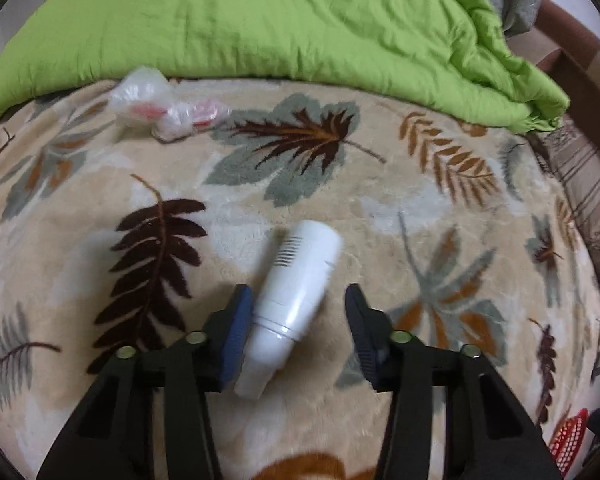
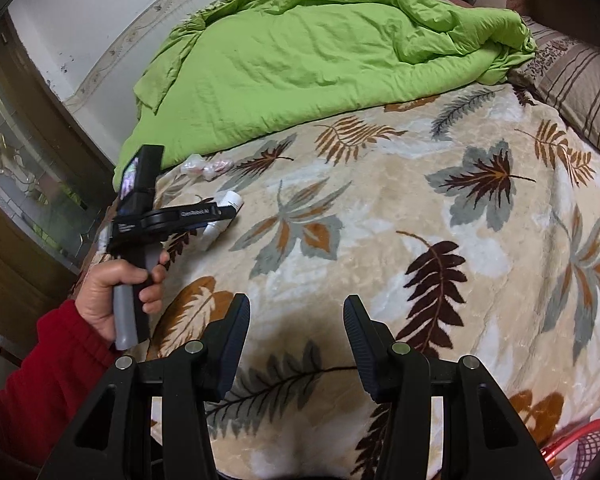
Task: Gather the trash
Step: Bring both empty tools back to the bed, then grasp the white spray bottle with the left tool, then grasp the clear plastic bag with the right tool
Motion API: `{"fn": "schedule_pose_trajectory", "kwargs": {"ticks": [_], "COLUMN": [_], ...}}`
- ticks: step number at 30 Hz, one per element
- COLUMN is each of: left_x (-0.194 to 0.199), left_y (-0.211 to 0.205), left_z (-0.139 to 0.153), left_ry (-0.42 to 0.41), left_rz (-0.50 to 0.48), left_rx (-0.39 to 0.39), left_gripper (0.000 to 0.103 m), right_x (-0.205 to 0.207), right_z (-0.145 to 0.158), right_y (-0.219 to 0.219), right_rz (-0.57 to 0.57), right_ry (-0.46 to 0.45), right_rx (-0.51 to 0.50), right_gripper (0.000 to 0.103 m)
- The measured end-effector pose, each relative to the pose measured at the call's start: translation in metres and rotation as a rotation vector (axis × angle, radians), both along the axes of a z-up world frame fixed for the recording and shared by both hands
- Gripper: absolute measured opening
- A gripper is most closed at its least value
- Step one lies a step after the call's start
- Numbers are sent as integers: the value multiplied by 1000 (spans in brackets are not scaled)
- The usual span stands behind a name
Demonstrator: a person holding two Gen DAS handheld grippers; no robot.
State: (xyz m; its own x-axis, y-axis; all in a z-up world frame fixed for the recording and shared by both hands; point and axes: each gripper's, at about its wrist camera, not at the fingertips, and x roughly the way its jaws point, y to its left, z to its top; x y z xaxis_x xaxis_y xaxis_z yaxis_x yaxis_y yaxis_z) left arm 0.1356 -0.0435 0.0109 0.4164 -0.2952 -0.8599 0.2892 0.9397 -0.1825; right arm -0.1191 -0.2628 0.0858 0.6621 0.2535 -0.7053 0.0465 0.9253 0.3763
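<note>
Jaws of the left gripper (image 1: pixel 296 312) stand apart around a white plastic bottle (image 1: pixel 290 304) lying on its side on the leaf-patterned fleece blanket (image 1: pixel 380 216) of the bed; the left pad looks to touch the bottle's shoulder, the right one stands clear, so nothing is pinched yet. Beyond it, near the rumpled green quilt (image 1: pixel 260 20), lies a crumpled clear plastic wrapper with red print (image 1: pixel 164 108).

From the right wrist, the right gripper (image 2: pixel 296 332) hangs over bare blanket with jaws spread and nothing between them. A hand (image 2: pixel 116 292) in a red sleeve (image 2: pixel 32 392) holds the left gripper at the bottle. A red mesh basket (image 2: pixel 588 448) shows at the lower edge.

The bottle looks light, stiff and smooth, likely to roll; gripping across its wide body seems safest. The wrapper would be weightless and crushable.
</note>
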Motion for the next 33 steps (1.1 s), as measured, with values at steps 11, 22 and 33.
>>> {"fn": "schedule_pose_trajectory", "kwargs": {"ticks": [11, 22, 33], "left_x": [-71, -102, -90], "left_y": [70, 148, 153], "left_z": [32, 17, 9], "left_ry": [-116, -175, -152], "left_rz": [239, 524, 528], "left_rx": [-102, -34, -52], "left_gripper": [36, 31, 27], "right_x": [52, 196, 322], "right_z": [17, 10, -36], "right_y": [23, 141, 230], "right_rz": [79, 346, 444], "right_ry": [-33, -91, -122], "right_rx": [13, -198, -441], "right_gripper": [55, 61, 66]}}
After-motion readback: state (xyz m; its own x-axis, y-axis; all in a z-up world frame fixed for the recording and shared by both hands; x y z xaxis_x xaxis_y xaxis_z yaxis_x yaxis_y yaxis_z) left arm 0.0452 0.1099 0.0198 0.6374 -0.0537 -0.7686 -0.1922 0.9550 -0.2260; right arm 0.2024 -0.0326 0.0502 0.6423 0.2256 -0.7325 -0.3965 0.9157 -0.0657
